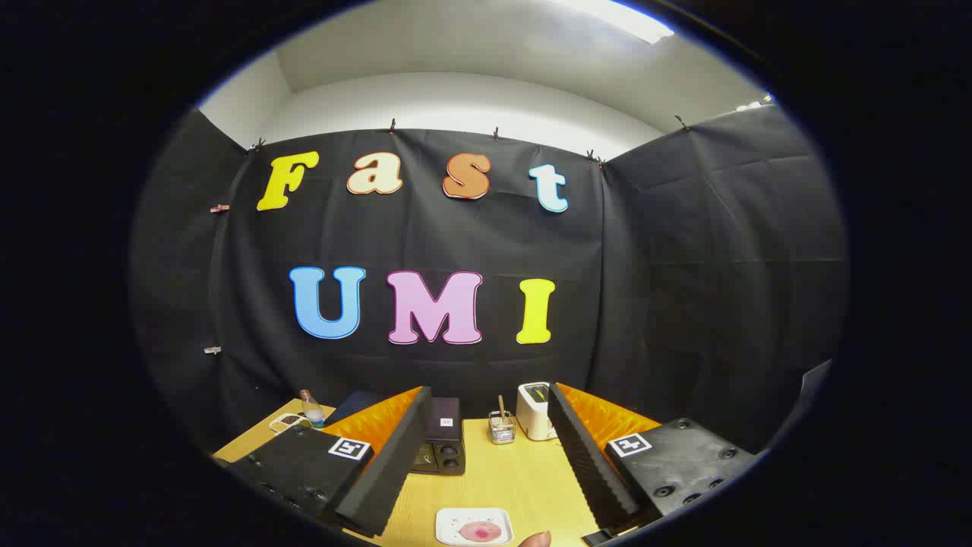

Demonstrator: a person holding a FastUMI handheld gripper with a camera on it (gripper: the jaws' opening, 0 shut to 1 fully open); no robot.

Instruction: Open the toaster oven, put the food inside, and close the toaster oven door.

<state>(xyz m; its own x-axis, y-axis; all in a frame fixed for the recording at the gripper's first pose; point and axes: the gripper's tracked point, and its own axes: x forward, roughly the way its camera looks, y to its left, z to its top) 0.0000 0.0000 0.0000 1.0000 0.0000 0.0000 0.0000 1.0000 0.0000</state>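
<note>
**Fingers wide, oven door not yet touched**

The gripper (pixel 486 463) holds nothing, its fingers spread well apart above the wooden table (pixel 531 471). The main risk, as I judge it, is reaching for the white toaster (pixel 534 410) by mistake, or clipping the small wire holder (pixel 501 428) on the way in. The dark toaster oven (pixel 442 437) sits ahead, partly hidden behind the left finger. The food (pixel 480 531) lies on a white plate (pixel 449 524) between the fingers, low and close

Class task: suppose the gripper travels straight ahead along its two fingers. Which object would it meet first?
Probably the small wire holder, standing beyond the open gripper on the table; the white toaster is just beside it. Depth is uncertain.
</note>
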